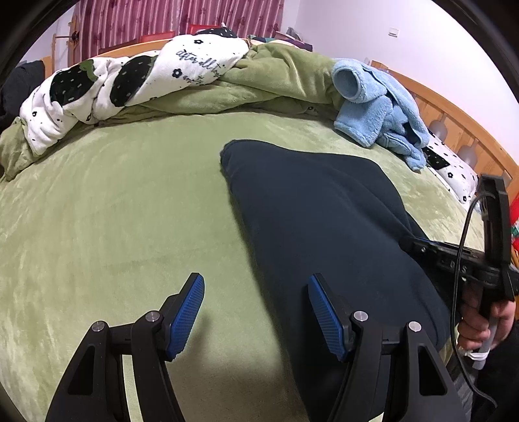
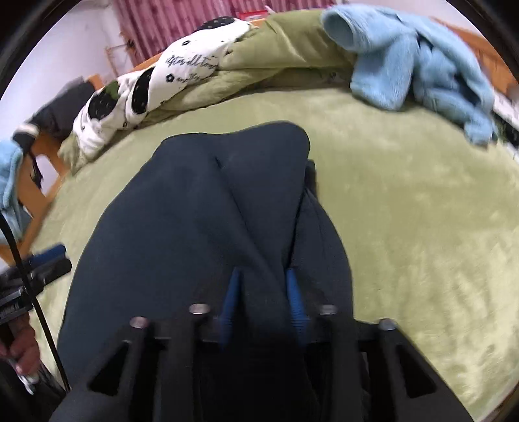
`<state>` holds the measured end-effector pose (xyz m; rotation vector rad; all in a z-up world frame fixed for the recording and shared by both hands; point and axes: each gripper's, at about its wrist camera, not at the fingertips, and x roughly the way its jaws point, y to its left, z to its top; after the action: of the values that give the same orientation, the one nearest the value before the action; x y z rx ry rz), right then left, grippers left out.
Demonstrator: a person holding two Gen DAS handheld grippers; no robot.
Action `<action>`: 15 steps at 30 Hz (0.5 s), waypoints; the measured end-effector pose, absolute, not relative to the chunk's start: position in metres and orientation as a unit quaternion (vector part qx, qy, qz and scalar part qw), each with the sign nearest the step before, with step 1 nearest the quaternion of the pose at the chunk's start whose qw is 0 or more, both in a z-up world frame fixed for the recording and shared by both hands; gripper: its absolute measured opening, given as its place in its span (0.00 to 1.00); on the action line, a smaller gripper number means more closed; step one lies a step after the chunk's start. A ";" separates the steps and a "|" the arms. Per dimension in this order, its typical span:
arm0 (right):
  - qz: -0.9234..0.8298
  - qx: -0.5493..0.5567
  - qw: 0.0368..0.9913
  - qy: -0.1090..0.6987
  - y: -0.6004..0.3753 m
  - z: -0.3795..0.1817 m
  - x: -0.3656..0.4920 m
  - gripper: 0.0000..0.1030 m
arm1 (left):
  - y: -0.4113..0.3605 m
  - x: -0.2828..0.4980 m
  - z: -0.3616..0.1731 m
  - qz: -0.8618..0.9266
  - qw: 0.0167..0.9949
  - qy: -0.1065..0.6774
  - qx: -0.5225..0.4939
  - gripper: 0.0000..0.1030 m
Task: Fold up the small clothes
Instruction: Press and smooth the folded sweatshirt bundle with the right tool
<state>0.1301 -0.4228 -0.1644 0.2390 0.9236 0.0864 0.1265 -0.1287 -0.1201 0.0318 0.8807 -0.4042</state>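
**Dark garment on the bed, pinched by the right tool**

A dark navy garment (image 1: 324,227) lies spread on the green bed cover (image 1: 113,211), its far end rounded and its near part running beneath both tools. In the right wrist view the right tool (image 2: 262,292) has its two blue pads (image 2: 232,292) drawn close together, with a raised ridge of the dark fabric pinched between them; this picture is slightly blurred. The left tool (image 1: 256,311) stands with its jaws apart and nothing between them: one blue pad hangs over the bare green cover, the other over the left edge of the garment. At the right border of the left wrist view a hand (image 1: 486,324) grips the handle of the right tool, a black cable (image 1: 460,259) looping past it. At the far side of the bed lie a heaped green quilt (image 1: 275,74), a white blanket with black print (image 1: 136,81), and, well apart from the dark garment, a crumpled light blue fleece garment (image 1: 382,110). A wooden bed frame (image 1: 454,113) and a pink curtain (image 1: 178,19) stand behind.
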 end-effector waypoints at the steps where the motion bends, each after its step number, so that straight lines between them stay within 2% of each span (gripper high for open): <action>1: 0.045 0.115 0.889 0.442 -0.423 -0.164 0.130 0.12 | -0.130 0.126 -0.121 -0.197 0.884 0.424 0.016 0.63; 6: 0.039 0.092 0.923 0.371 -0.429 -0.136 0.111 0.06 | -0.139 0.119 -0.124 -0.221 0.880 0.420 0.020 0.63; 12: -0.054 0.045 0.894 0.443 -0.432 -0.179 0.132 0.00 | -0.151 0.113 -0.131 -0.229 0.873 0.428 0.039 0.63; 15: -0.040 0.089 0.892 0.441 -0.446 -0.179 0.127 0.00 | -0.150 0.110 -0.134 -0.227 0.873 0.430 0.041 0.63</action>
<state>0.1273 -0.4456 -0.1789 0.1854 0.9159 -0.0836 0.1101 -0.1498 -0.1337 0.0867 0.8979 -0.4740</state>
